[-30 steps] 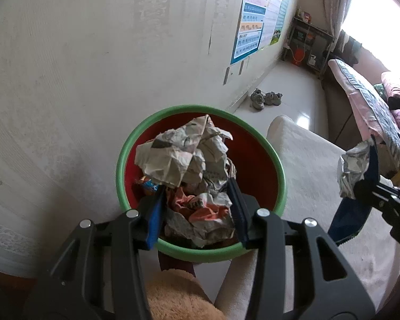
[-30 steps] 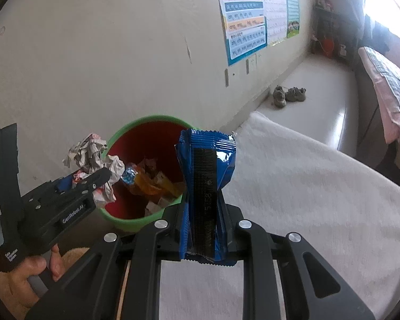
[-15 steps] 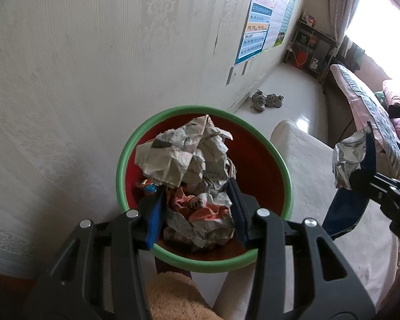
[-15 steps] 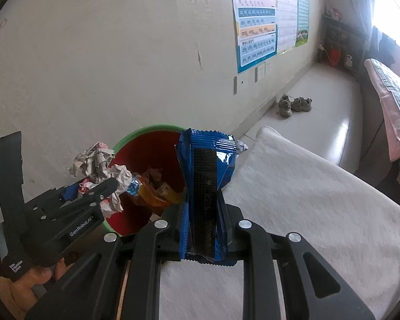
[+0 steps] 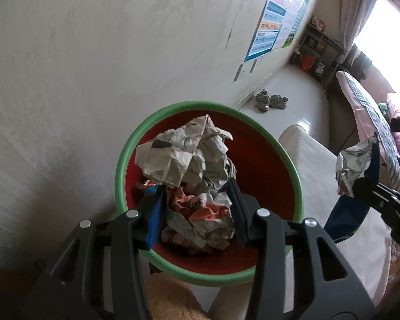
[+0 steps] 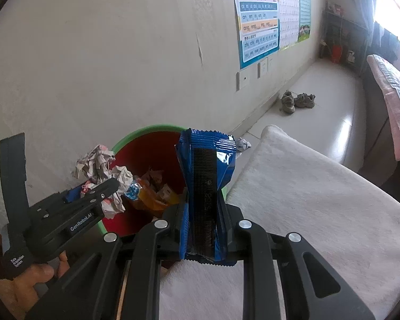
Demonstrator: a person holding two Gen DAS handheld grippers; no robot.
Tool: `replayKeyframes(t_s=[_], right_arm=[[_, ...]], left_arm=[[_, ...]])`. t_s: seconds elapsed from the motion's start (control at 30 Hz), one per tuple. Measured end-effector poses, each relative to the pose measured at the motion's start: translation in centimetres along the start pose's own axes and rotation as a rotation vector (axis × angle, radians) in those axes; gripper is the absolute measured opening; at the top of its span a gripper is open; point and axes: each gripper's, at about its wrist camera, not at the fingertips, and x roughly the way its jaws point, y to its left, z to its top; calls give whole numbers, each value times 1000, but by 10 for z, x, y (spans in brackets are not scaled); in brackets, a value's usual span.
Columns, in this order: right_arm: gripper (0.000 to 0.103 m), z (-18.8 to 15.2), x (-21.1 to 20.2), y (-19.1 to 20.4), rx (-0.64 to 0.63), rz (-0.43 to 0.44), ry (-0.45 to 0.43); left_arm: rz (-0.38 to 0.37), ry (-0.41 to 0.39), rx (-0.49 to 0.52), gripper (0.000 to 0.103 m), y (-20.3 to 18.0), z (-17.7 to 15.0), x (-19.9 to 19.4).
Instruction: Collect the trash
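Left gripper (image 5: pixel 197 210) clamped on crumpled newspaper wad (image 5: pixel 189 165) over green-rimmed bin (image 5: pixel 266 138); right gripper (image 6: pixel 202 229) pinching blue snack wrapper (image 6: pixel 208 165).

A lived-in home room — patterned wallpaper (image 5: pixel 93 66), learning charts (image 6: pixel 258 24) pinned up, a pair of shoes (image 6: pixel 297 101) left on the pale tiled floor (image 6: pixel 328 98), a bed (image 6: pixel 394 98) with pink bedding by a bright curtained window (image 5: pixel 381 26) — and a cluttered metal shelf (image 5: pixel 320 53).

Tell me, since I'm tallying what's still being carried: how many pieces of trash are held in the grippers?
2: a crumpled newspaper wad in the left gripper over the red, green-rimmed bin; a blue snack wrapper in the right gripper.
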Motion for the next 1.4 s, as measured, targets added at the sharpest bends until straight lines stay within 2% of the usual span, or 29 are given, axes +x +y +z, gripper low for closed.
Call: replayKeyframes(t_s=[0.3,0.5,0.57,0.63,0.7,0.73,0.77,0.8,1.0,1.07,1.13,1.27,1.4], right_arm=[[19,8,2,6,-16,18,-5],[19,11,4,14,-18,61,-3],[19,14,5,17,-17,73,-4],[19,17,7,18,-11,93,-3],[32,21,9,19,-7,116,4],[51,22,9,20,-5,121,0],[58,23,7,20,-3,120,-14],[58,23,4,20,-6,115,-27],[59,14,-16,8,8,82,-32],[67,4,-35,-3,22,59,-52],[71,-5,-51,-14,32,45,-64],[87,-29,-92,-40,45,-3,-80],[94,-50,-142,-70,62,-71,-125]], left_arm=[[-15,3,-25,42,-3,5,9],[-22,7,-40,42,-1,7,12],[-23,14,-48,44,1,8,14],[-32,25,-58,53,3,10,17],[-26,23,-71,61,6,9,17],[-24,20,-80,66,7,9,16],[-24,17,-85,69,8,8,15],[-24,13,-91,72,9,8,14],[-9,3,-101,72,9,2,3],[-13,0,-78,73,1,-4,-4],[-20,-3,-57,78,-11,-10,-10],[-70,6,-24,82,-43,-22,-22],[-128,-11,48,88,-88,-33,-42]])
